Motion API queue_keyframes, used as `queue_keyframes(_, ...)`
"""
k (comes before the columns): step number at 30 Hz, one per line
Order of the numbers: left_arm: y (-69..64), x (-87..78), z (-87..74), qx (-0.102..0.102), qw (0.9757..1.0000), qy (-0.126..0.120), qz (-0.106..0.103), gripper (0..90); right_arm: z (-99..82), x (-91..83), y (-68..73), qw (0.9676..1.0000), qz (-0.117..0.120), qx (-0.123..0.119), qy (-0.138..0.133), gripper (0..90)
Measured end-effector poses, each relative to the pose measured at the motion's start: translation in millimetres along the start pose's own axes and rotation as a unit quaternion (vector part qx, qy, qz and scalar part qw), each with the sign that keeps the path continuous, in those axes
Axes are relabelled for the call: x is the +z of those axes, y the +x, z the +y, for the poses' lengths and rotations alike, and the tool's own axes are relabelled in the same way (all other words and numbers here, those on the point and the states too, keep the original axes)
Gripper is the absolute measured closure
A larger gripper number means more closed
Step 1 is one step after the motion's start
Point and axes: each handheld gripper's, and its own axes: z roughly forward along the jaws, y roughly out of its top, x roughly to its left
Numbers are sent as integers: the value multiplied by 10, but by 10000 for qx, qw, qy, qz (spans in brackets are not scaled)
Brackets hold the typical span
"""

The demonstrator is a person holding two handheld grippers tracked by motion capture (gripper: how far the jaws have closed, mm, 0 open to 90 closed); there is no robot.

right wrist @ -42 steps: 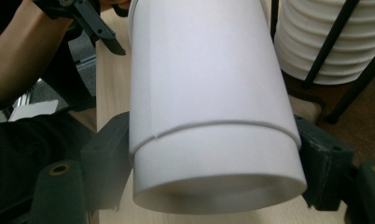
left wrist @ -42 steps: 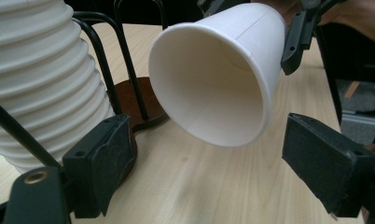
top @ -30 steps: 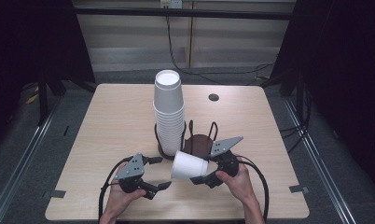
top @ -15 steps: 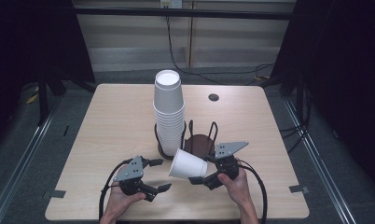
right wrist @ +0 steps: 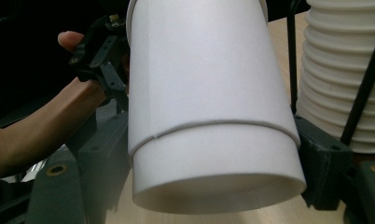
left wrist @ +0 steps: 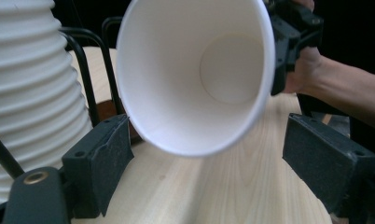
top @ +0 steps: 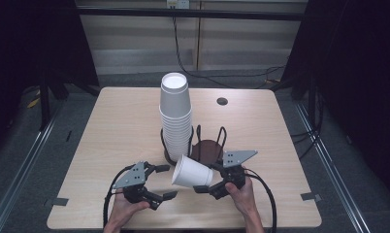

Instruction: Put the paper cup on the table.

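Right gripper [top: 206, 185]: held in the person's right hand [top: 241, 194] at the near edge of the counter [top: 115, 126]; its jaws are clenched on the base end of a white paper cup [top: 192, 172].
Cup: lies on its side between the right jaws, lifted off the counter, mouth turned toward the left gripper. In the right gripper view the cup [right wrist: 209, 102] sits squarely between the two pads, and a second rim line around its body suggests two nested cups, though that cannot be told for sure.
Left gripper [top: 165, 181]: held in the left hand [top: 125, 213], jaws released and spread wide, just short of the cup's mouth. In the left gripper view the open mouth of the cup [left wrist: 195, 79] hangs ahead of and above the gap between the jaws, touching neither pad.
Stack [top: 175, 116]: a tall pile of white cups, bottom up, beyond both pairs of jaws, standing in a black wire holder [top: 203, 141] with a brown base. It rises beside the left jaws in the left gripper view [left wrist: 31, 88] and beside the right jaws in the right gripper view [right wrist: 344, 74].
Writing: no brand, label or print is readable on the cups or the grippers.
Counter: pale wood, with a small dark round hole [top: 222, 101] far beyond the jaws.
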Motion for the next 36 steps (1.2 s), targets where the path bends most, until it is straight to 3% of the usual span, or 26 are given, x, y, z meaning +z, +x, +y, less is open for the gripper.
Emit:
queue_keyframes(3,8,15,44,38,9999,88,40,154,1,15,7,10000,40,-20,59,229)
queue_keyframes(5,14,31,82,85,9999,102,-64,154,1,24,12,9999,21,-33,136,229)
queue_keyframes(9,44,33,134,66,9999,-38,-91,153,-2,32,14,9998,63,-51,159,229)
queue_keyframes(18,57,73,133,55,9998,-90,-174,150,-5,73,26,9995,155,-91,257,229)
queue_keyframes(22,84,121,138,-43,9999,-78,-86,39,11,76,29,9995,159,-115,260,229)
queue_keyframes(28,75,176,180,58,9997,11,-237,30,38,104,45,9991,223,-180,308,229)
queue_keyframes(36,85,260,190,-1,9993,25,-376,30,42,108,60,9991,208,-239,286,229)
